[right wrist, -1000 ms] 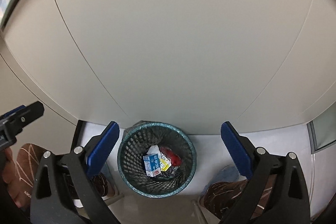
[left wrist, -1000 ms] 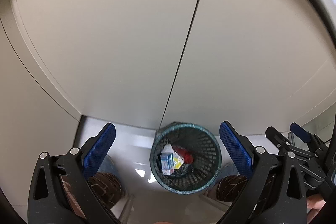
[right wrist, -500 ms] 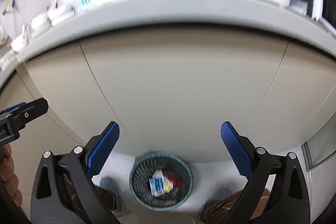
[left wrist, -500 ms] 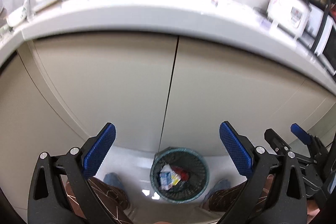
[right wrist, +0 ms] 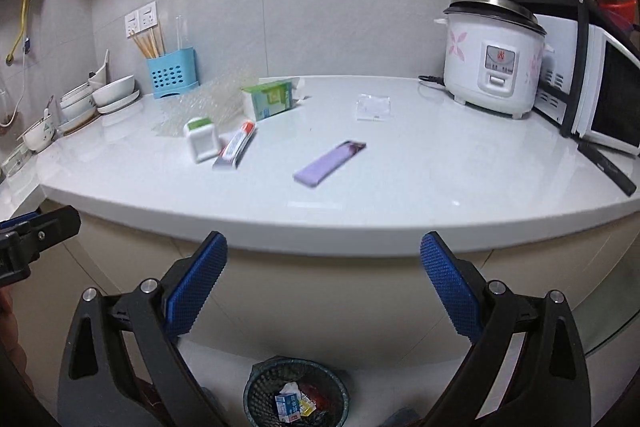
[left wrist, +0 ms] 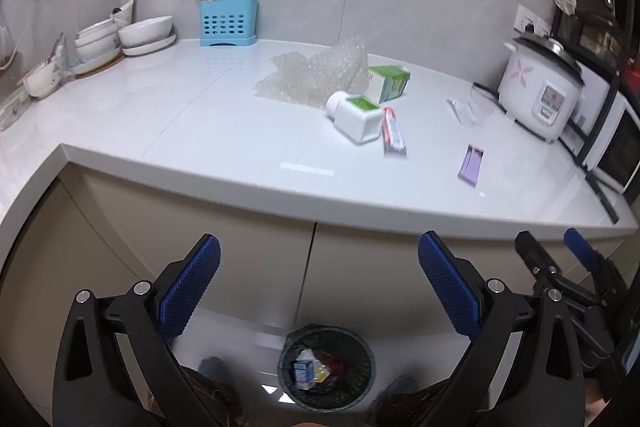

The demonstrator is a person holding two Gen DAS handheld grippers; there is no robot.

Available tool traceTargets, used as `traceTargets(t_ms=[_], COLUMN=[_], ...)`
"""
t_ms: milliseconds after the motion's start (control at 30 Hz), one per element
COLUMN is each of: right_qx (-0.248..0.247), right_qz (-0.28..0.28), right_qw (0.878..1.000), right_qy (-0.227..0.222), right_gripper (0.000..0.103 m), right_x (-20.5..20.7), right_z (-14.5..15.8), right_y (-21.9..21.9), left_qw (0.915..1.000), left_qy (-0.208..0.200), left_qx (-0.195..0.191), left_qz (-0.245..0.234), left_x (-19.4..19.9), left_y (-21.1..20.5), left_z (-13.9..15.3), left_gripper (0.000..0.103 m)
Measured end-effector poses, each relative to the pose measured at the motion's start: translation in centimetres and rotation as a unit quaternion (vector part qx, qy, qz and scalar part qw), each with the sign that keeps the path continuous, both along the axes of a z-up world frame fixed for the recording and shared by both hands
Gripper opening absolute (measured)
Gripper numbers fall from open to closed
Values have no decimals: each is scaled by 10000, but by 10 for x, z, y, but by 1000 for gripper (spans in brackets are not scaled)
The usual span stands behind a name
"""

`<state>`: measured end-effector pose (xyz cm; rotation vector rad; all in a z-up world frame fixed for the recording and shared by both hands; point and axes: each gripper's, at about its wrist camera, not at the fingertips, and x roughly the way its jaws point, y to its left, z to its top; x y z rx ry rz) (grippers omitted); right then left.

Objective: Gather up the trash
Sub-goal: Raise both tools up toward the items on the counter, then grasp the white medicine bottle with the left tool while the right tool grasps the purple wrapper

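Note:
Trash lies on the white countertop (left wrist: 200, 131): bubble wrap (left wrist: 316, 75), a green and white carton (left wrist: 388, 83), a white bottle with a green label (left wrist: 356, 115), a red and white tube (left wrist: 394, 133), a purple packet (left wrist: 471, 165) and a clear wrapper (right wrist: 374, 107). The carton (right wrist: 270, 99), bottle (right wrist: 202, 139), tube (right wrist: 236, 147) and purple packet (right wrist: 330, 163) show in the right wrist view too. A dark mesh bin (left wrist: 326, 371) holding trash stands on the floor below; it also shows in the right wrist view (right wrist: 296, 393). My left gripper (left wrist: 318, 283) and right gripper (right wrist: 322, 283) are open and empty, in front of the cabinet below the counter edge.
A blue utensil holder (left wrist: 228, 21) and stacked bowls (left wrist: 120, 39) stand at the back left. A rice cooker (right wrist: 494, 67) and a microwave (right wrist: 608, 99) stand at the right. Cabinet doors (left wrist: 240, 267) face me below the counter.
Both grippers have risen and tilted up from looking down at the bin. The countertop and its trash have come into view. Both stay open and empty.

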<state>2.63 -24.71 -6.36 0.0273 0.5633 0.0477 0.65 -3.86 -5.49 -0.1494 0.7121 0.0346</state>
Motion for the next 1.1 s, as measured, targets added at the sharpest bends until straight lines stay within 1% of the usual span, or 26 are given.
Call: traceTargets(t_ms=[133,167,267,367,433,533,600,700,800,867,1100], right_qx=[50,68,26,24,81,118,201,192,210,200,221], right_qz=[-77,-86,-199,-241,-272,-326,-361,-423,-428,-452,-464], right_qw=[9995,9993,9984,9970,9953,9926,9905,9883,9854,9846,9816], right_qy=[290,353,529,742,925,1166,1310,1453,1634,1676,1841], right_gripper=[93,93,93,93,93,91,88,87,83,82,80], right_x=[32,40,65,89,102,124,137,151,162,169,189], right_z=[15,19,25,26,24,21,19,14,5,0,-14], right_y=[1,-1,-1,-1,-2,-2,-3,-2,-2,-3,-2], left_qw=[9997,9997,9996,9991,9987,9978,9972,9955,9938,9930,9903], left_qy=[188,203,277,423,498,602,691,883,1068,1138,1332], left_qx=[-150,-143,41,-21,29,213,211,247,164,112,136], left_qz=[10,0,59,58,90,164,205,250,267,284,367], left_x=[33,40,66,94,114,142,158,178,197,206,228], left_y=[-2,-2,-11,-14,-18,-23,-24,-28,-29,-28,-27], left_z=[22,25,34,39,39,37,34,24,13,7,-14], left_gripper=[97,97,97,97,97,97,97,97,97,97,97])
